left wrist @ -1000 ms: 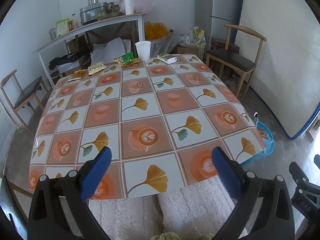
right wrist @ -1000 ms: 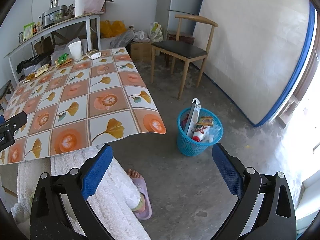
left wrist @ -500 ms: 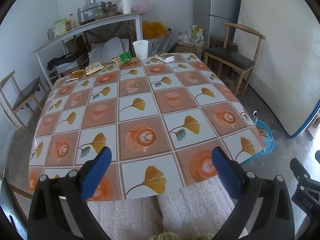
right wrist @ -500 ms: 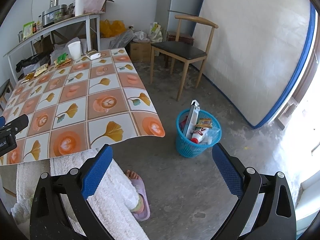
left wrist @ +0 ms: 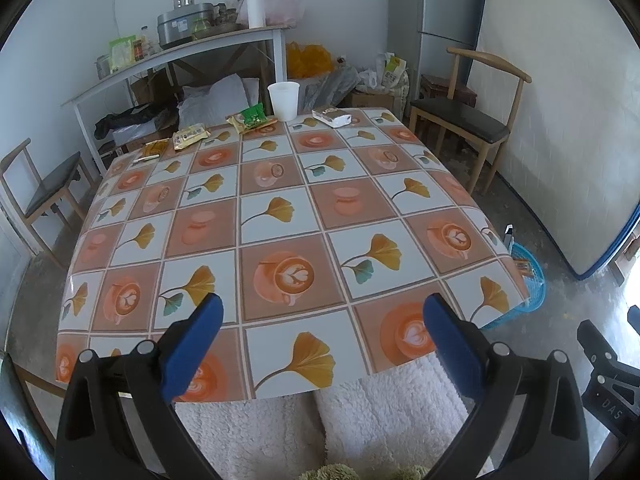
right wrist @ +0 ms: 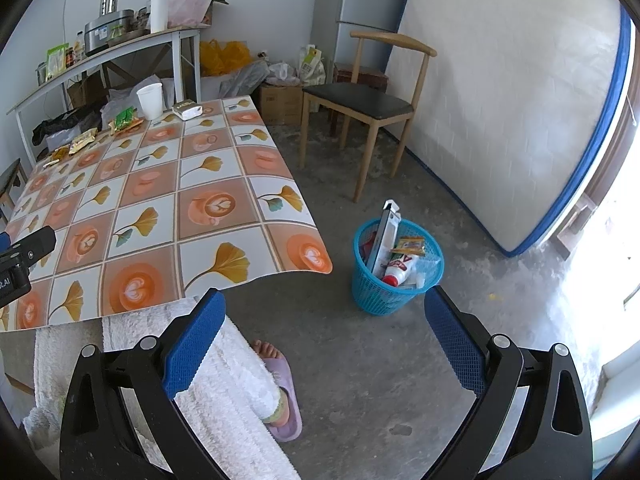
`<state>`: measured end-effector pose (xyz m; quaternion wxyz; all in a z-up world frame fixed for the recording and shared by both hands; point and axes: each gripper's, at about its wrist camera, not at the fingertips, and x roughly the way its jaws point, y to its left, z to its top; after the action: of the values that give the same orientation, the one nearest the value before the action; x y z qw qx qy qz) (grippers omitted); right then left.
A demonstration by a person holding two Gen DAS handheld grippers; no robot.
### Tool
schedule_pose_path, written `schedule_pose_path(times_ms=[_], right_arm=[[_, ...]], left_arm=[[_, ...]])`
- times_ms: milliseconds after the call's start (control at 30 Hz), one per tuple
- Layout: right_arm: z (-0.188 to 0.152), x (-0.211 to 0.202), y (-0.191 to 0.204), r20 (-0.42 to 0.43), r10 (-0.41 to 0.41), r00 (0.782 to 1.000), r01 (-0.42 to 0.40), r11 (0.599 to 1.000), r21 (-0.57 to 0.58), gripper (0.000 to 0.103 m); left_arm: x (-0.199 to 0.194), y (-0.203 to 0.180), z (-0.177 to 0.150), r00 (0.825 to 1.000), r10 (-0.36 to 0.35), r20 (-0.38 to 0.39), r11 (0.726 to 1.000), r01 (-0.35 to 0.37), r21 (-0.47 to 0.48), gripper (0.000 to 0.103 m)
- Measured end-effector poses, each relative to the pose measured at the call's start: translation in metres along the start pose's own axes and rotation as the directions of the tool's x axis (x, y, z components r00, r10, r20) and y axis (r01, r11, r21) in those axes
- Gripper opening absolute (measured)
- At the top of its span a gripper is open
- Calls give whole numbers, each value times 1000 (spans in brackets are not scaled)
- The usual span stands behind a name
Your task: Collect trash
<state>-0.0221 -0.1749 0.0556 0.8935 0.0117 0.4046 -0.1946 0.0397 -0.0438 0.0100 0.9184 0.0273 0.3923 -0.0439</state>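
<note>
Although the blue basket (right wrist: 396, 268) on the floor beside the table's near right corner already holds several discarded items, the task appears only partly complete. Its contents include a tall flat carton standing on end, a red-and-white tube, a yellow wrapper and some clear plastic; items lower down cannot be identified.

Remaining trash lies in a row along the far edge of the table (left wrist: 280, 216):
- a white paper cup (left wrist: 283, 101), upright; whether it holds anything cannot be determined;
- a white packet (left wrist: 331, 117) just to the right of the cup;
- a green wrapper (left wrist: 253, 117) just to the left of the cup;
- a yellow snack bag (left wrist: 191, 136) further left;
- an orange wrapper (left wrist: 153, 148) near the far left corner.

All five items are well apart from both tools. The rest of the patterned tablecloth carries nothing.

The left gripper (left wrist: 320, 320) hangs over the near table edge, jaws spread wide and holding nothing. The right gripper (right wrist: 322, 314) is aimed at the floor near the basket, likewise spread wide and unloaded. A person's leg in white fleece and a purple slipper (right wrist: 282, 400) are visible below it.
</note>
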Motion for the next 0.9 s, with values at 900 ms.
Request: schedule_pose_path(times_ms=[900], right_arm=[[0,0,0,-1,5,1000,-5,1000,9,95]], left_arm=[[-1,1,0,1000,2,2,1000,-2,1,98]])
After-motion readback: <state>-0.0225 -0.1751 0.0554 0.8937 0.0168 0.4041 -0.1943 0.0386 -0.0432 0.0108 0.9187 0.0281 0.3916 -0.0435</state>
